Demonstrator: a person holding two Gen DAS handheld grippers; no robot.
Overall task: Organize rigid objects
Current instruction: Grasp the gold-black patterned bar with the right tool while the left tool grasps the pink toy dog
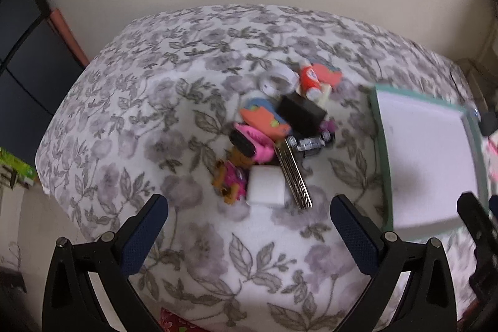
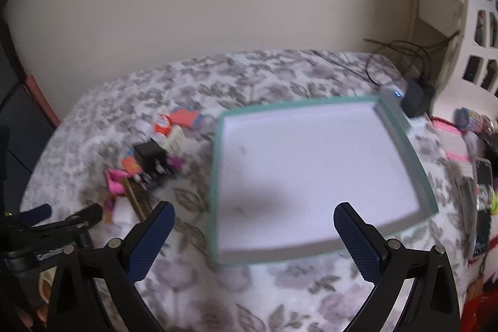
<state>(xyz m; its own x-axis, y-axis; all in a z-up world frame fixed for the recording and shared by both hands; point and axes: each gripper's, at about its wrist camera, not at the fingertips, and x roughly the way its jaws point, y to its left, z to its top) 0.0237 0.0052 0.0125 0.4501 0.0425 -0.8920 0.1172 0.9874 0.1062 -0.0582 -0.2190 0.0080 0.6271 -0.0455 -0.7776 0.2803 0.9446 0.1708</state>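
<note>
My left gripper (image 1: pixel 249 207) hangs with its jaws wide apart above a heap of small toys (image 1: pixel 277 136) on the flowered bedspread (image 1: pixel 140 114): a white block (image 1: pixel 266 185), a black cube (image 1: pixel 301 113), a pink-dressed doll (image 1: pixel 228 176), a silver toy car (image 1: pixel 311 142) and a red-and-white tube (image 1: pixel 309 81). My right gripper (image 2: pixel 253 217) is spread too, over the green-rimmed white tray (image 2: pixel 401 126), just right of the heap.

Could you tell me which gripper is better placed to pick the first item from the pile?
Left, probably: the open left gripper faces the white block at the pile's near edge, while the open right gripper faces the tray.
</note>
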